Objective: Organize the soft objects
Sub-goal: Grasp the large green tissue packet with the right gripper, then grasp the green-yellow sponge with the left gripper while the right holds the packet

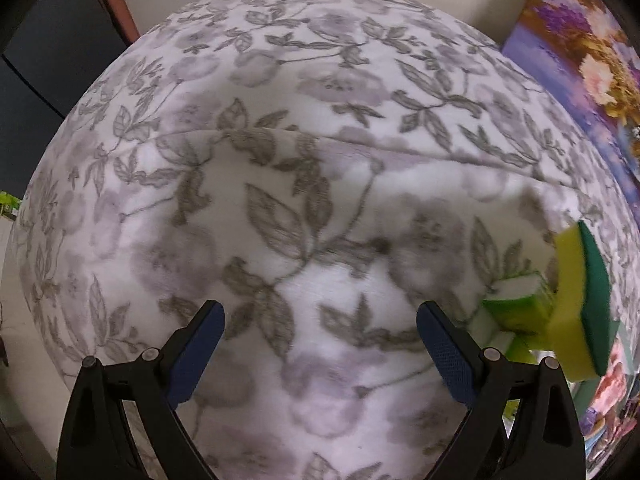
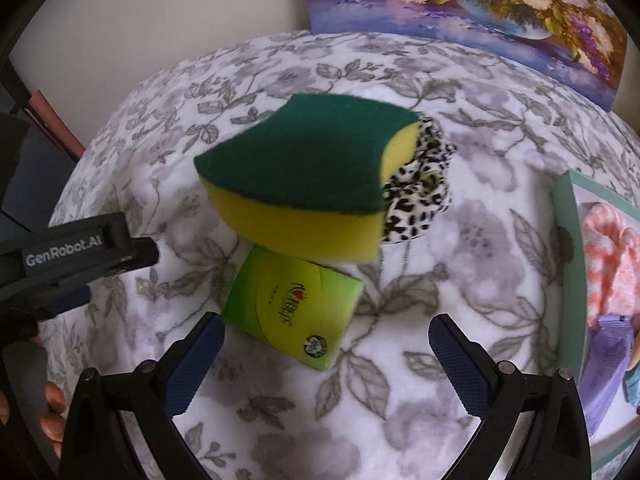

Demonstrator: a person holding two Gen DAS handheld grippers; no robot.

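Note:
A yellow sponge [image 2: 304, 168] with a green scouring top shows blurred just above a green tissue pack [image 2: 292, 312]; I cannot tell whether it rests on the pack. A leopard-print scrunchie [image 2: 420, 192] lies right behind it. All lie on a floral blanket [image 2: 460, 280]. My right gripper [image 2: 326, 320] is open, its fingers either side of the pack's near end and holding nothing. My left gripper [image 1: 320, 308] is open over bare blanket [image 1: 280, 140], with the sponge [image 1: 580, 292] and the pack [image 1: 520, 304] to its right.
A pale green tray [image 2: 568, 260] at the right holds a pink-and-white cloth [image 2: 612, 256] and a purple packet [image 2: 604, 368]. A flower painting [image 2: 480, 8] leans against the wall behind. The left gripper's body [image 2: 80, 256] and a hand [image 2: 52, 412] are at the left edge.

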